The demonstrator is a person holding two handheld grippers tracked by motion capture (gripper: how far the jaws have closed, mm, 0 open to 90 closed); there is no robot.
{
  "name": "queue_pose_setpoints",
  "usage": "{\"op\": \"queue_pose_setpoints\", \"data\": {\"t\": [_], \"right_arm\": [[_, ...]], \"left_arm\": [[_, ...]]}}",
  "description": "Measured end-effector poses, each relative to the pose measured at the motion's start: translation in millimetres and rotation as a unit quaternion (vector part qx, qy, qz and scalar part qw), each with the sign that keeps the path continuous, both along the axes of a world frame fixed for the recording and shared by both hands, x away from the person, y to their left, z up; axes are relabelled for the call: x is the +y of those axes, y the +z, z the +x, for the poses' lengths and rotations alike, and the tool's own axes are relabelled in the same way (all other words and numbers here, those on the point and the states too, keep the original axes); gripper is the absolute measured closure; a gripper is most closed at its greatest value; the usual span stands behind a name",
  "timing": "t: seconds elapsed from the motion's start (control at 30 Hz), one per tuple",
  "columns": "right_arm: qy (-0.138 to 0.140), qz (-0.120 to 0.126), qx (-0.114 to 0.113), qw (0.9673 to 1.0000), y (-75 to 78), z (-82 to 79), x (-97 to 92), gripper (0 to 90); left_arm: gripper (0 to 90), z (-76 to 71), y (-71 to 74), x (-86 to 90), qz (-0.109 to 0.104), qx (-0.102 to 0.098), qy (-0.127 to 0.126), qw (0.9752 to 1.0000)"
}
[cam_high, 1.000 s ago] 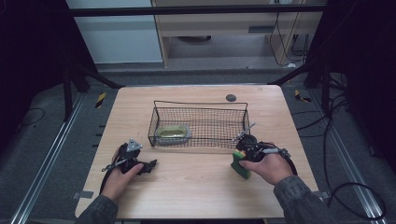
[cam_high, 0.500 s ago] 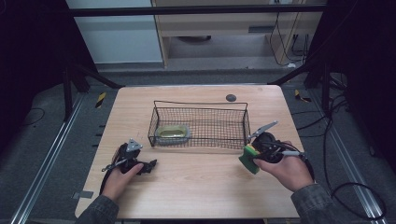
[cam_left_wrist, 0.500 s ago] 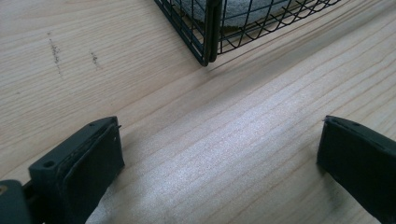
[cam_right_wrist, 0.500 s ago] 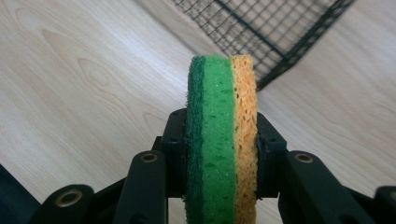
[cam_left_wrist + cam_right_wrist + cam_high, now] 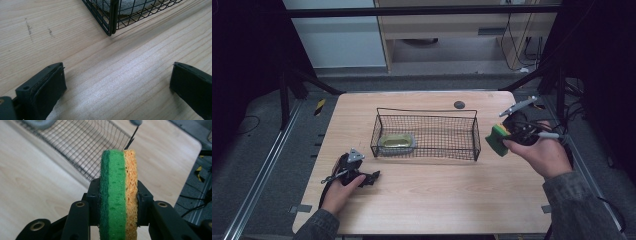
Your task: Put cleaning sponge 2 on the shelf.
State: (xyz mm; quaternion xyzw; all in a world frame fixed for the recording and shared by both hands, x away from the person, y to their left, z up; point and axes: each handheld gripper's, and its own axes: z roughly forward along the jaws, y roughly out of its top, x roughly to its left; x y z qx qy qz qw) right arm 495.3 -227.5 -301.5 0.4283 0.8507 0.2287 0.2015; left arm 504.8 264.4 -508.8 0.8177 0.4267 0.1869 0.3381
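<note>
A wooden table has a black wire basket sitting near its middle. Inside the basket, at its left end, lies a flat yellow-green thing in a clear wrap; it is too small to tell what it is.

The right gripper is held up in the air by the right hand, just beside the right end of the basket. Its 2 jaws are pressed onto a sponge and pinch it between them. In the right gripper view the sponge stands on its edge, with a dark green layer on 1 side, bright green in the middle and orange on the other side. Its bottom part is cut off by the edge of the picture. Behind it the basket looks blurry.

The left gripper rests low on the table near the front left, held by the left hand. It is well apart from the sponge. In the left gripper view its 2 black jaws are spread wide, with bare wood between them. A corner of the basket shows at the top, and something pale grey inside it is cut off.

A small dark round spot sits on the table behind the basket. It is too tiny to name.
</note>
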Motion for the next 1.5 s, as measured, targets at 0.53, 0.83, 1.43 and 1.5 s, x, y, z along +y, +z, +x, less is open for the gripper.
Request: {"op": "queue_pose_setpoints", "data": {"t": [0.53, 0.83, 1.43, 1.5], "right_arm": [[-0.008, -0.023, -0.037, 0.9990, 28.9, 59.6, 19.6, 64.7], [0.007, -0.028, -0.059, 0.9978, 28.9, 74.1, 40.7, 64.8], [0.015, -0.025, -0.050, 0.9984, 14.2, 87.6, 56.0, 64.8], [0.016, -0.026, -0.044, 0.9986, 8.1, 88.7, 58.2, 64.8]], "left_arm": [[0.3, 0.4, 0.5, 0.0, 0.003, -0.003, 0.001, 1.0000], [0.6, 0.8, 0.5, 0.1, 0.003, -0.003, 0.001, 1.0000], [0.5, 0.8, 0.5, -0.7, 0.003, -0.003, 0.006, 1.0000], [0.5, 0.8, 0.5, -0.7, 0.003, -0.003, 0.006, 1.0000]]}}
